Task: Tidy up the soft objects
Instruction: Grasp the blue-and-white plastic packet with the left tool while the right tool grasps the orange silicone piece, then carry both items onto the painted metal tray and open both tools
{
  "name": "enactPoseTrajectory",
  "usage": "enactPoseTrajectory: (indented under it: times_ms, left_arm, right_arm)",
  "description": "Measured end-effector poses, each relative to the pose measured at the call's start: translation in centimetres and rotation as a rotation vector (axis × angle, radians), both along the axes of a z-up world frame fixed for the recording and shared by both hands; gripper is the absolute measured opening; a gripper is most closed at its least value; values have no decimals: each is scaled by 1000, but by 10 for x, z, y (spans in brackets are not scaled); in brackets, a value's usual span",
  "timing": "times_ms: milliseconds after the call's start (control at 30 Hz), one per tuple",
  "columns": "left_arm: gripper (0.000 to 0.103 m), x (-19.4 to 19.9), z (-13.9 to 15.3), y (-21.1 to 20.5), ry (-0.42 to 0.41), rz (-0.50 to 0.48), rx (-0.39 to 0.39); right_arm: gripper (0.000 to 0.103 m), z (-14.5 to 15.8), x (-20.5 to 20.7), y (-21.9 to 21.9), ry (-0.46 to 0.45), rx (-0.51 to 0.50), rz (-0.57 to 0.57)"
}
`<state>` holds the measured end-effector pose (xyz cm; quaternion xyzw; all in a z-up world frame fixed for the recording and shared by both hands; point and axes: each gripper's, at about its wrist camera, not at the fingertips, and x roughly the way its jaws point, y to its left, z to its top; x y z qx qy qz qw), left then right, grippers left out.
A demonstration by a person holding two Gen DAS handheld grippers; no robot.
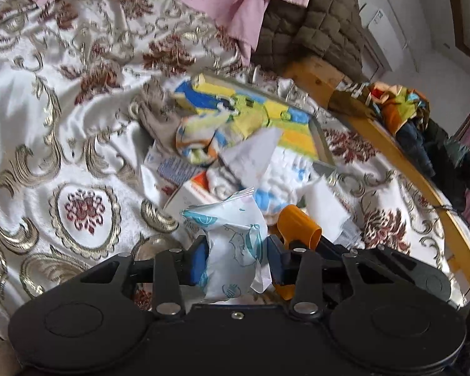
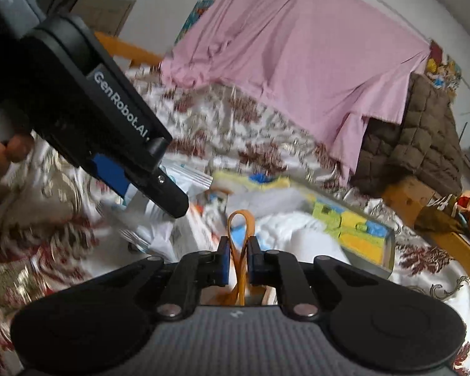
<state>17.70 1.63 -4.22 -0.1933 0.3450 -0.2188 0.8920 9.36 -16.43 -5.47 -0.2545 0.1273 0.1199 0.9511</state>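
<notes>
My left gripper (image 1: 235, 252) is shut on a white soft packet (image 1: 232, 219) with teal print, its blue pads pressing both sides and the packet sticking up above them. Just right of it sits an orange flexible loop (image 1: 299, 222). In the right wrist view my right gripper (image 2: 237, 246) is shut on that orange loop (image 2: 238, 211), squeezing it flat between the pads. A finger (image 2: 169, 194) of the left gripper reaches in from the upper left, over a blurred white packet (image 2: 134, 216).
The bed has a white bedspread (image 1: 62, 156) with gold and red flowers. A pile of papers, packs and a yellow-blue cloth (image 1: 250, 109) lies mid-bed, beside a grey-brown glove (image 1: 156, 116). Behind are a pink sheet (image 2: 297, 62), a brown quilt (image 2: 416, 144) and a wooden frame (image 1: 391, 150).
</notes>
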Motion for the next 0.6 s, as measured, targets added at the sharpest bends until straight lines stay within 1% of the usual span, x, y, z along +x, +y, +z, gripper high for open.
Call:
enactPoseTrajectory:
  times_ms: [67, 167, 300, 367, 500, 600]
  left_arm:
    - [43, -2, 9, 0, -22, 8, -1]
    - [43, -3, 27, 0, -62, 17, 2]
    - [43, 7, 55, -5, -125, 23, 28]
    - [43, 18, 68, -11, -144, 27, 31]
    - [43, 48, 87, -28, -180, 27, 47]
    - [43, 83, 94, -43, -182, 31, 43]
  right_arm:
    - [12, 10, -4, -5, -39, 38, 4]
    - [12, 30, -6, -12, -70, 101, 10]
    - [12, 57, 5, -27, -116, 152, 12]
    - [12, 70, 21, -34, -140, 163, -1]
    - [12, 87, 68, -57, -156, 212, -37]
    - [12, 98, 110, -82, -131, 284, -66]
